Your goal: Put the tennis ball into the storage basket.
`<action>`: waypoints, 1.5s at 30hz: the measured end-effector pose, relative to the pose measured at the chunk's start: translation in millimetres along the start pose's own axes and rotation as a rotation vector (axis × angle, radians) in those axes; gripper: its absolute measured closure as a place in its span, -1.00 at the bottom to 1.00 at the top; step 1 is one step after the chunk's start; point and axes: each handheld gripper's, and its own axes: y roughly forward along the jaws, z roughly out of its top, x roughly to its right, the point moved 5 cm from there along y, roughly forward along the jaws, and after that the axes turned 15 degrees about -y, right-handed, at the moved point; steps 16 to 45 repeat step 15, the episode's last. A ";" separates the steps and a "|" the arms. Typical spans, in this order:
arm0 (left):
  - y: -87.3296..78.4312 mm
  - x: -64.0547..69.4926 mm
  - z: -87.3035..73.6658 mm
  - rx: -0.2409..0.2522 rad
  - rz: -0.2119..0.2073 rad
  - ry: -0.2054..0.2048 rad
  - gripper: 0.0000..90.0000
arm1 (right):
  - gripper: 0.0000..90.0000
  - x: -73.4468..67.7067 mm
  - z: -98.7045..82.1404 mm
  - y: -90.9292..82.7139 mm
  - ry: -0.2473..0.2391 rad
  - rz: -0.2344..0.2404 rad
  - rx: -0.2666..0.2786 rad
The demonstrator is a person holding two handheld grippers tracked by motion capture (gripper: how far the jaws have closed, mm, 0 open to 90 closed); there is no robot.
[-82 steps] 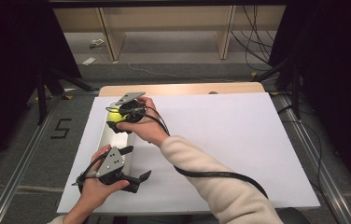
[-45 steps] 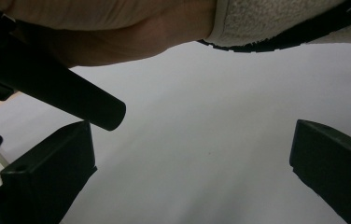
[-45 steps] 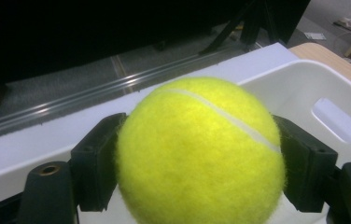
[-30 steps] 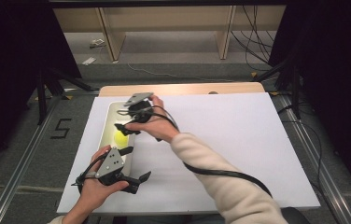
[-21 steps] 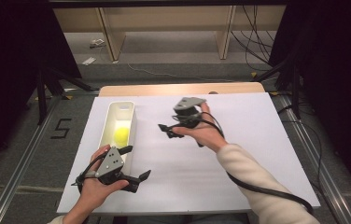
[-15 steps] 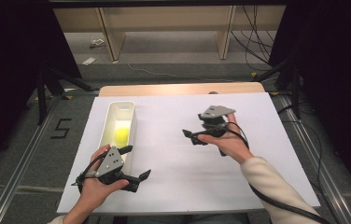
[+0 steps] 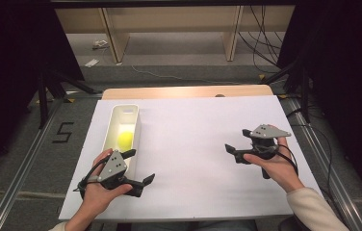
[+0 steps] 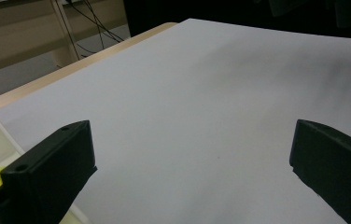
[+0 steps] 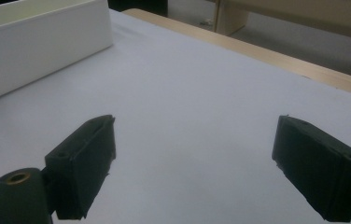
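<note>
The right tool hangs at the right of the high view, jaws apart with nothing between them; they have just been closing partway, and the right gripper view shows only bare white sheet in the gap. The left tool sits at lower left, its jaws spread wide and also empty.

The yellow ball lies inside the white bin, toward the bin's nearer half, left of centre in the high view. From the right tool it lies well off to the left across the open sheet; from the left tool it is just above and slightly left, with the bin's near end right beside that tool's upper jaw. The left hand is by far the nearer one. The bin's long axis runs up and down the frame, roughly parallel to the left edge of the worktop, so I judge that any reach into it would best come from above, along that axis, to clear the tall side walls.

The bin stands close to the sheet's left edge. The whole centre and right of the sheet are bare, giving either hand wide room; the right hand is near the right edge.
</note>
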 end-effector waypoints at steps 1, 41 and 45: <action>0.0 -0.1 0.0 0.000 0.000 -0.001 -1.00 | -0.69 0.1 -2.6 -3.9 0.002 -0.003 0.002; 0.7 0.2 0.3 0.002 -0.007 -0.006 -1.00 | -0.69 -1.6 -25.7 -21.9 0.036 -0.032 0.011; 0.7 0.2 0.3 0.002 -0.007 -0.006 -1.00 | -0.69 -1.6 -25.7 -21.9 0.036 -0.032 0.011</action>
